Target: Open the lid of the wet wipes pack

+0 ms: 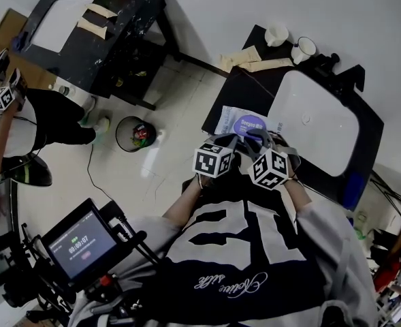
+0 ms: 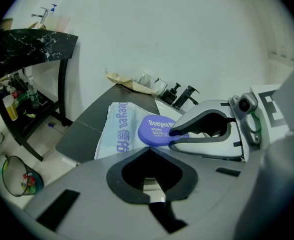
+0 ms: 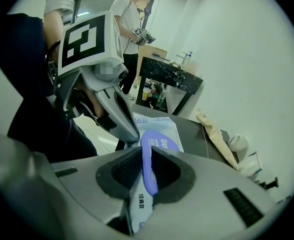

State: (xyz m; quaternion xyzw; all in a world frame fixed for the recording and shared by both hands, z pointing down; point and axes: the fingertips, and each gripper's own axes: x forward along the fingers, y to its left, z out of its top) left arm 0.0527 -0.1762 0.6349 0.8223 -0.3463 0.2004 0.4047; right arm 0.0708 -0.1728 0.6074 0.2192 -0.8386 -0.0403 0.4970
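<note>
purple lid [image 3: 162, 143] pinched by right gripper [image 3: 146, 153], left gripper [image 2: 147, 151] closed

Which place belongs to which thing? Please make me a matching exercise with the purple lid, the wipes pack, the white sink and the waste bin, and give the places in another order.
Things:
1. lid
2. wet wipes pack
3. sink
4. waste bin

Places:
A. on the floor beside the table
B. lying on the dark table
C. clamped at its edge by the right gripper
D. set into the table, beside the pack

Pairs: 1-C; 2-B; 3-D; 4-A
</note>
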